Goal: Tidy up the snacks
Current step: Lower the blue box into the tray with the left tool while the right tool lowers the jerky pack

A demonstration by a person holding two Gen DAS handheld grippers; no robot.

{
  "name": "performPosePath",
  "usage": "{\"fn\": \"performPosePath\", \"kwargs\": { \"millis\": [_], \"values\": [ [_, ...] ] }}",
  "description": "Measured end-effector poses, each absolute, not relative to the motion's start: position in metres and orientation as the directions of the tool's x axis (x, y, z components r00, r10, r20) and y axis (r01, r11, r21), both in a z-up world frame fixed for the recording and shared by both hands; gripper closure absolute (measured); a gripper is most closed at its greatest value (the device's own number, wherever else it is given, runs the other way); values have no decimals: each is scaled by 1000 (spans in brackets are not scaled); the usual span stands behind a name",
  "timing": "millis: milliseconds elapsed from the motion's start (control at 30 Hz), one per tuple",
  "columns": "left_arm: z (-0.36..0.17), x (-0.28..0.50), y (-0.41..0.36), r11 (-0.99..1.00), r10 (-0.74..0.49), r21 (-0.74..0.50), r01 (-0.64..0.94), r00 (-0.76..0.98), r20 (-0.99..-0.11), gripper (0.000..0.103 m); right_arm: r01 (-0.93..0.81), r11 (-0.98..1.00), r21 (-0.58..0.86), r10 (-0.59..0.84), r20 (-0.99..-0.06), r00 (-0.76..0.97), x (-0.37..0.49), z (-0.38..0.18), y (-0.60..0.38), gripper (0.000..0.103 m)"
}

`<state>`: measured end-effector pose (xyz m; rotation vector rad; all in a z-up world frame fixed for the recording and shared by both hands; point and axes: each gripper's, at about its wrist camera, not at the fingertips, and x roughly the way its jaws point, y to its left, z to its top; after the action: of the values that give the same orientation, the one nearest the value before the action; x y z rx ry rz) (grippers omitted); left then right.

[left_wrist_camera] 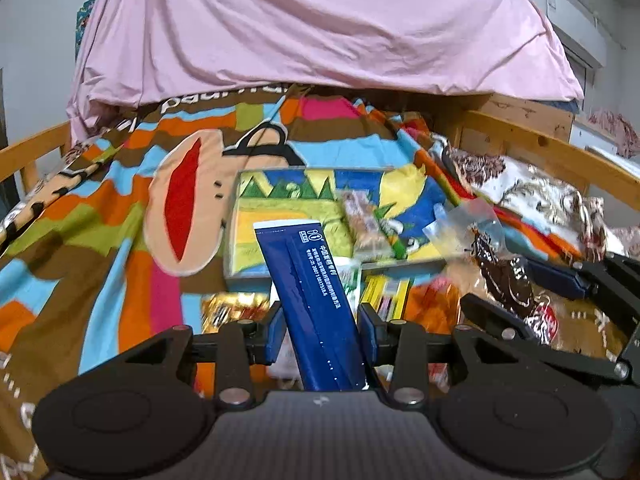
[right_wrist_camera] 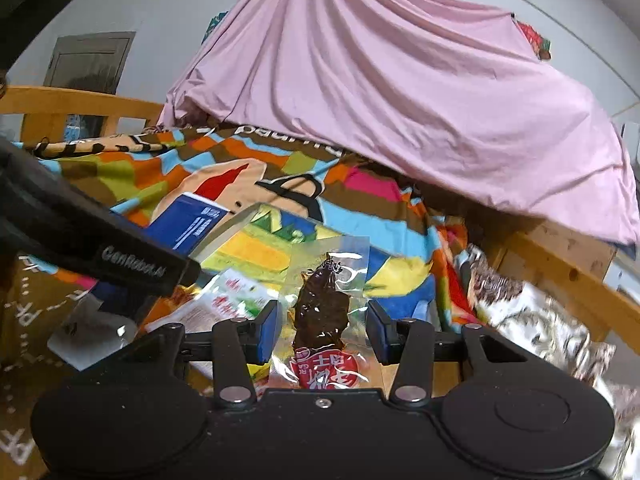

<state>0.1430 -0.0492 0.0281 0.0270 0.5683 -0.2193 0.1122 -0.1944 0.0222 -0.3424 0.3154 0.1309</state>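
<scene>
Both claws level, side by side

The left claw (left_wrist_camera: 320, 336) has its blue pads pressed inward; the right claw (right_wrist_camera: 322, 332) stands wider, seemingly not clamping, just right of the left.

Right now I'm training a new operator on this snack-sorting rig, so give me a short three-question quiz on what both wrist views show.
1. True or false: the left tool is clamped on the tall dark-blue rectangular carton.
2. Which packet sits between the right tool fingers? A) clear plastic pouch of dark dried meat with a red label B) a green bottle C) a white cup
3. Fill in: the shallow colourful printed tray lies on a patchwork cartoon blanket, beyond the ____ carton.

Key: 1 true; 2 A; 3 blue. Whether the right tool actually pinches the pouch is unclear.
</scene>
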Motion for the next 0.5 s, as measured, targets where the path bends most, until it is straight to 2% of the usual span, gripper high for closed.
{"fn": "performPosePath", "kwargs": {
  "millis": [233,500],
  "values": [
    [54,194,-71,974,-217,-54,218,854,-473,61,-137,929,-344,48,-256,966,168,33,-227,55],
    [62,279,-93,975,-220,-90,201,874,-433,61,-92,973,-213,61,-146,987,254,36,-275,55]
  ]
}}
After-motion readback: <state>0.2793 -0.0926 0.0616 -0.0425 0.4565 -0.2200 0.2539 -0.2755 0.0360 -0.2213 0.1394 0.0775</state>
